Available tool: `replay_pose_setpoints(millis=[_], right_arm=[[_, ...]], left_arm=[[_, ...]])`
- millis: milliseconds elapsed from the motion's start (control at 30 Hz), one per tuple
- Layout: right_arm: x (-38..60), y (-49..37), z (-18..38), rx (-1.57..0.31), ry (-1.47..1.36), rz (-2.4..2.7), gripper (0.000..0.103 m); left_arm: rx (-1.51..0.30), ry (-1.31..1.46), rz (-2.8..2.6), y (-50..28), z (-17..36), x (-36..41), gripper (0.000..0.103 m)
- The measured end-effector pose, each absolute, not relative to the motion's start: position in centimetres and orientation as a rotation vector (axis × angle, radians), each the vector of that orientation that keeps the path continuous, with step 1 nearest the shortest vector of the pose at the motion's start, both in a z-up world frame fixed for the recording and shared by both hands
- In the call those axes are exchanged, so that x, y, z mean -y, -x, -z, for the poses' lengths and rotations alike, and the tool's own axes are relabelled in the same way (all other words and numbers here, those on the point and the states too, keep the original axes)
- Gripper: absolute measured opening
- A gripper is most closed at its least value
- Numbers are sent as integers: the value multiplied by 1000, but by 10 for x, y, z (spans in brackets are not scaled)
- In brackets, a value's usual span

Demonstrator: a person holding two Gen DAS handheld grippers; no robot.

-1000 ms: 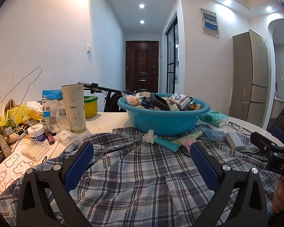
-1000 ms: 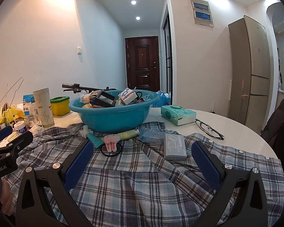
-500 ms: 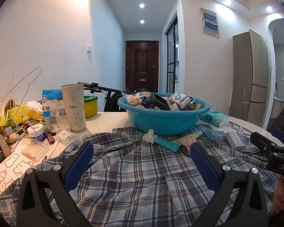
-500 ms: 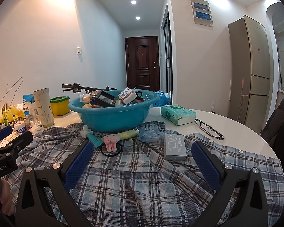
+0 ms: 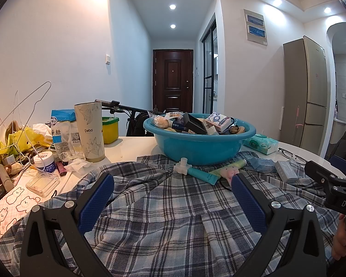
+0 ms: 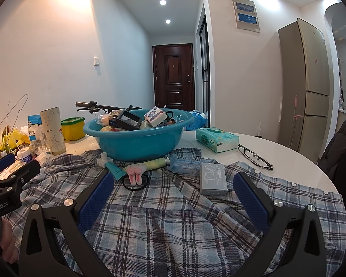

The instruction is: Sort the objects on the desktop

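Note:
A blue plaid shirt [image 5: 163, 210] [image 6: 173, 217] is spread over the white round table. On it lie a teal tube [image 5: 200, 174] [image 6: 114, 172], a green tube [image 6: 154, 162], a pink plush hair tie [image 6: 135, 176] and a grey box [image 6: 213, 179]. A teal basin [image 5: 199, 145] [image 6: 138, 142] full of small items stands behind them. My left gripper [image 5: 170, 189] is open and empty above the shirt. My right gripper [image 6: 173, 189] is open and empty above the shirt, near the grey box.
A tall cream cup [image 5: 90, 131], a sugar bag [image 5: 61, 129], a yellow tub [image 5: 110, 129], a white jar [image 5: 43, 161] and clutter crowd the left. A tissue pack [image 6: 216, 138] and glasses [image 6: 253, 155] lie right of the basin. A bicycle handlebar [image 6: 92, 105] stands behind.

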State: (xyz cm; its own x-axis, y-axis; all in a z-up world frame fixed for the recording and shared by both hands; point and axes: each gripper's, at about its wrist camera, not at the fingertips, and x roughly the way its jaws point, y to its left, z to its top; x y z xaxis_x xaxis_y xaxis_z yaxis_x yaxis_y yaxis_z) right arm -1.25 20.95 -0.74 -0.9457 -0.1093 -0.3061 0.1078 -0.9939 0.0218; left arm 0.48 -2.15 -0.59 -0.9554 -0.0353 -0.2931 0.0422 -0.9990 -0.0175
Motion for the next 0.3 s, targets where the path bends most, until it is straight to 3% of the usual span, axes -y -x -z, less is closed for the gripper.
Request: replay_pose_setpoints(millis=[300], right_arm=[[-209, 9, 8, 9, -473, 2992, 103]], left_arm=[[-39, -462, 3067, -3, 8, 23, 103]])
